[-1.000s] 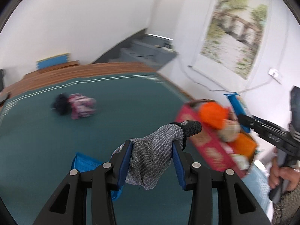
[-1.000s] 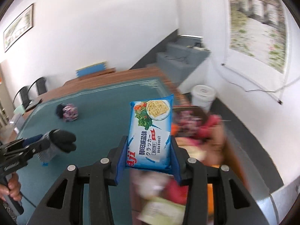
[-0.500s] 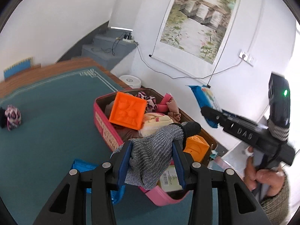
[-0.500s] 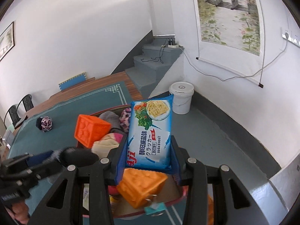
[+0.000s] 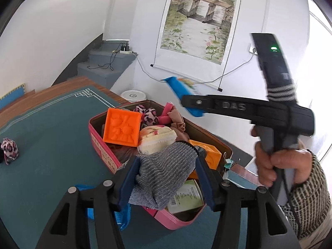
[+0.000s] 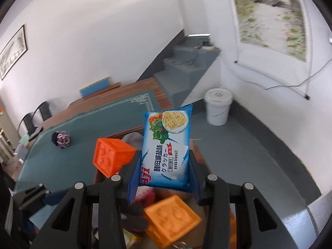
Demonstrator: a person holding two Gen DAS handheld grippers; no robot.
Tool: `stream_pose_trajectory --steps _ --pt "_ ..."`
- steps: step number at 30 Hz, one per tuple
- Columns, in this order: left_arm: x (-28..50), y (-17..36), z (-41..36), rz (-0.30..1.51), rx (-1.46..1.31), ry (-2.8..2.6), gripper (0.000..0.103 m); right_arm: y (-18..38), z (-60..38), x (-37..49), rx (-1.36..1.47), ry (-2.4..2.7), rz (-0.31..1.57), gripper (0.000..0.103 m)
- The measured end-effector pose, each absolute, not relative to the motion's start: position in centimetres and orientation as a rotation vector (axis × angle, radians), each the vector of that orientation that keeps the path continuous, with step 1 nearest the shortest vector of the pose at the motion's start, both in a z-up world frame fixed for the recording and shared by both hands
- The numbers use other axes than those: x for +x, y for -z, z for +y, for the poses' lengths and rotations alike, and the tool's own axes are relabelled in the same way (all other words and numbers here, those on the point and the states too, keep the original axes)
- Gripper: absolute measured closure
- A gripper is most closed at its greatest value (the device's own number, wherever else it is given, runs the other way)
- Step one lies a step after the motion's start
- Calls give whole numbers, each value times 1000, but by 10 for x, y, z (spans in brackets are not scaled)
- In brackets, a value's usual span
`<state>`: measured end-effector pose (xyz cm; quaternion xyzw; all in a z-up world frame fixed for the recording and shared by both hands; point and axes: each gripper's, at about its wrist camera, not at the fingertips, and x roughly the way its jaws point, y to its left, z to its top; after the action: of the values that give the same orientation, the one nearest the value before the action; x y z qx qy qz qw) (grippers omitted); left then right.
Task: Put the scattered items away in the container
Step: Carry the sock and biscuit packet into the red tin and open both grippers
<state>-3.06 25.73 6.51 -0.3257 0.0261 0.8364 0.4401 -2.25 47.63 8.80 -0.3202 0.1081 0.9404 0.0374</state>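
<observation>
Grey glove (image 5: pixel 166 172) was pinched by left gripper (image 5: pixel 166 178) fingers over pink box (image 5: pixel 103 155) at bench (image 5: pixel 51 145) edge. Cracker packet (image 6: pixel 168 147) was pinched by right gripper (image 6: pixel 164 170) fingers above box.

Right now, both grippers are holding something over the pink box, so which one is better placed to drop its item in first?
Probably left. The left gripper holds the gray glove low, just above the pink box. The right gripper carries the cracker packet higher and tilted over the box's far side.
</observation>
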Motion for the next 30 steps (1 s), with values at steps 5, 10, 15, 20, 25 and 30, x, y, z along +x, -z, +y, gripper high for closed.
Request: stream_pose_trajectory --steps 5,10,15,20,25,30 --pt "-36 -68 246 -21 -816 -2050 43 -73 471 -42 -1093 -2866 326 58" --pt "-43 -71 231 -113 -825 -2031 43 -57 470 -49 -1153 -2797 279 57" --pt "-50 -74 217 -205 -834 -2010 43 -60 469 -37 -1118 -2783 261 45" --pt "-56 -69 196 -284 -876 -2002 43 -75 457 -19 -1056 -2849 245 39" --pt "-55 -61 185 -303 -908 -2012 43 -73 430 -9 -1078 -2921 165 35" --pt "-50 -57 186 -283 -929 -2005 43 -56 421 -2 -1119 -2907 85 35"
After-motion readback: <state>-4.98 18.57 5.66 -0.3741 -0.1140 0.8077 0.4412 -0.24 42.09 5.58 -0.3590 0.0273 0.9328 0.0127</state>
